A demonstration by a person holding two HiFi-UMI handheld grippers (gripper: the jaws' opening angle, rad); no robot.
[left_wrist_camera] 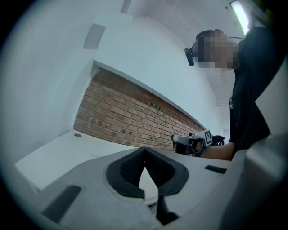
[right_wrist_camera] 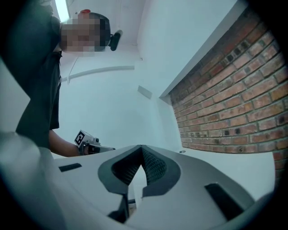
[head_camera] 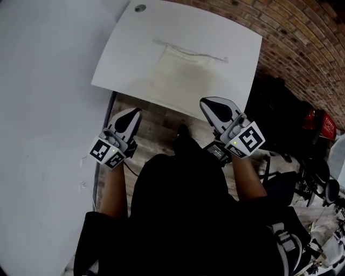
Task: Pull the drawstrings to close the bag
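Observation:
A pale cream drawstring bag point(head_camera: 180, 75) lies flat on the white table point(head_camera: 135, 54), its mouth toward the far edge, with thin drawstrings point(head_camera: 215, 56) trailing along the top to either side. My left gripper point(head_camera: 128, 119) is shut and empty, held off the table's near edge at the left. My right gripper point(head_camera: 215, 109) is shut and empty too, just short of the near edge, closer to the bag. In the left gripper view the jaws point(left_wrist_camera: 145, 158) meet at the tips; in the right gripper view the jaws point(right_wrist_camera: 141, 157) meet likewise. Neither touches the bag.
A brick wall point(head_camera: 302, 48) runs along the table's right and far side. A white wall point(head_camera: 43, 108) stands at the left. A small round grommet point(head_camera: 140, 8) sits at the table's far corner. Dark bags and gear point(head_camera: 280, 108) crowd the wooden floor point(head_camera: 156, 129) at the right.

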